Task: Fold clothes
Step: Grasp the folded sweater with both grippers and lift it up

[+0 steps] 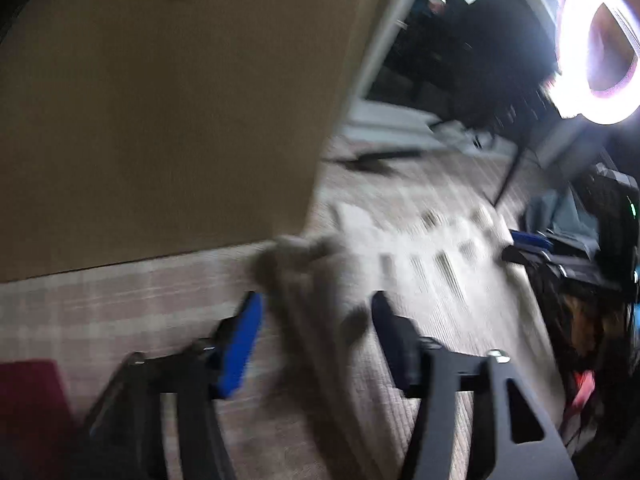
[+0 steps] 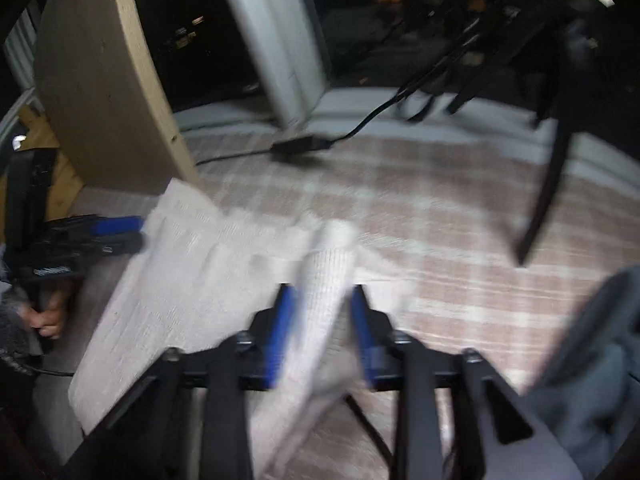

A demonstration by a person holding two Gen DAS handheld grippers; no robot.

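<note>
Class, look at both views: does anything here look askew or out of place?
Yes. The white cloth lies crooked on the checked rug, one end bunched into a ridge between the right gripper pads. A black cable trails across the rug.

Each camera sits just behind its own fingers (image 1: 256,320), looking steeply down along them, close over the checked rug (image 1: 420,184). Both views share the white cloth (image 2: 192,264) ahead of the fingers (image 2: 286,312), the rug and the wooden panel (image 2: 92,80) beyond.

Plaid rug (image 2: 460,216), tan wooden panel (image 1: 168,112), glowing ring light (image 1: 592,44) (blurred), black cable (image 2: 360,128).
</note>
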